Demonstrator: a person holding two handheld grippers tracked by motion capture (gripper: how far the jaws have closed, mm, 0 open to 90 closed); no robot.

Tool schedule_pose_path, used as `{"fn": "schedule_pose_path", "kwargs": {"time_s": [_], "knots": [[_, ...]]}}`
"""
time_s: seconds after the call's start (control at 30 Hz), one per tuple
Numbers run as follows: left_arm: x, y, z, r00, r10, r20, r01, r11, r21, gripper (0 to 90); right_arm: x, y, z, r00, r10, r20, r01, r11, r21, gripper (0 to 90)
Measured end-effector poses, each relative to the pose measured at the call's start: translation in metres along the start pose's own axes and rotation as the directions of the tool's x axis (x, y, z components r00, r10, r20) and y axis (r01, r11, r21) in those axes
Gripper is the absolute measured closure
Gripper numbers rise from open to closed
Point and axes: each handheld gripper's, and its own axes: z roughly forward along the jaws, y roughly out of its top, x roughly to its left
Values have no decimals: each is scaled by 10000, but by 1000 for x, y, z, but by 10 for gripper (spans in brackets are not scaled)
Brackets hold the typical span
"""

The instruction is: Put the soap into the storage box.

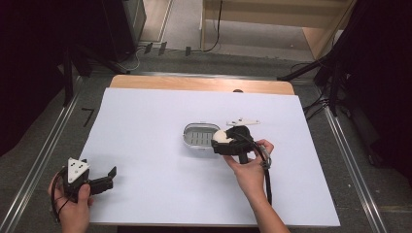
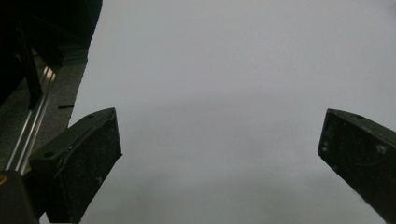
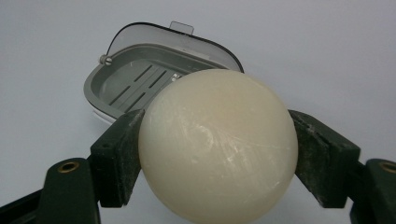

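At the lower left of the high view, the left gripper (image 1: 111, 173) rests on the matte white desk (image 1: 145, 126), jaws spread wide and empty. Centre frame, the right gripper (image 3: 217, 154) clamps a smooth, waxy cream ball (image 3: 218, 144) just before an open grey plastic case (image 3: 140, 81), ribbed inside, its right side hidden by the ball.

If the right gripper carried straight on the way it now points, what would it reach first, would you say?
Probably the open grey soap case. It lies just beyond the cream ball clamped in the right gripper, lid up, its slotted tray facing the jaws. Depth is hard to judge.
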Motion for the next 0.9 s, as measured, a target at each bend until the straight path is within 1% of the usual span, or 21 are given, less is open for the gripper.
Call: {"fn": "schedule_pose_path", "kwargs": {"time_s": [0.13,0.17,0.27,0.43,0.57,0.63,0.9], "knots": [[0,0,0,10000,-12,-2,12,10000,-8,0,3,4,5,10000,-8,-31,8,10000,77,252],[0,0,0,10000,-7,-4,7,10000,-9,0,4,5,6,9999,105,-26,-105,9999,109,253],[0,0,0,10000,-7,-3,7,10000,-11,0,5,7,8,10000,87,-44,-86,9999,114,252],[0,0,0,10000,-5,7,5,10000,-17,0,11,13,13,9999,98,-47,-98,9999,127,252],[0,0,0,10000,-15,13,15,10000,-20,0,17,19,18,9999,0,-101,1,9999,132,253],[0,0,0,10000,-16,15,16,10000,-34,0,19,20,20,9999,56,-104,-54,9998,167,252],[0,0,0,10000,-23,18,23,10000,-44,0,23,26,30,9999,82,-135,-78,9995,317,252]]}}
